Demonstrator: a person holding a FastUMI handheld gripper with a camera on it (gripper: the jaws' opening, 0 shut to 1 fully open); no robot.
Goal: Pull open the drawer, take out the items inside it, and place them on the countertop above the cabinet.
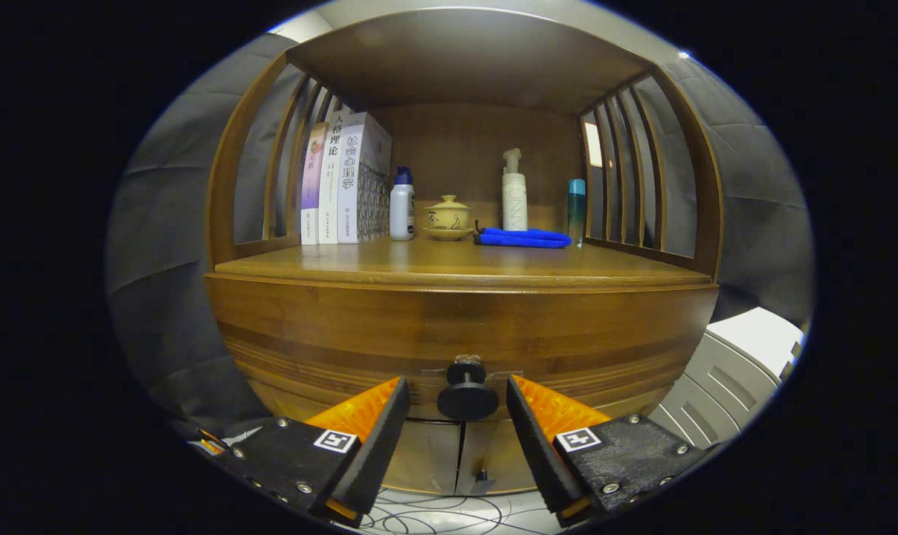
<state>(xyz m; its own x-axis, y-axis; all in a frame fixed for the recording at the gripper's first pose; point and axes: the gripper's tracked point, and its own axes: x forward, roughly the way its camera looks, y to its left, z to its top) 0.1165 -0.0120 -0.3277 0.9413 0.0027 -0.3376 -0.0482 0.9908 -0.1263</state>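
Note:
A wooden cabinet stands right in front of me, its drawer front (456, 334) closed. A round black knob (467, 392) sticks out of the drawer's lower middle. My gripper (458, 394) is open, with one finger on each side of the knob and a small gap on both sides, so neither finger presses on it. The countertop (449, 260) above the drawer is a wooden shelf under a curved hood. Whatever lies inside the drawer is hidden.
On the countertop's back stand three books (337, 182), a white bottle (401, 208), a yellow lidded cup (449, 217), a white pump bottle (514, 195), a folded blue cloth (523, 238) and a teal bottle (576, 204). A white unit (731, 364) sits right of the cabinet. Two lower doors (460, 453) show below the drawer.

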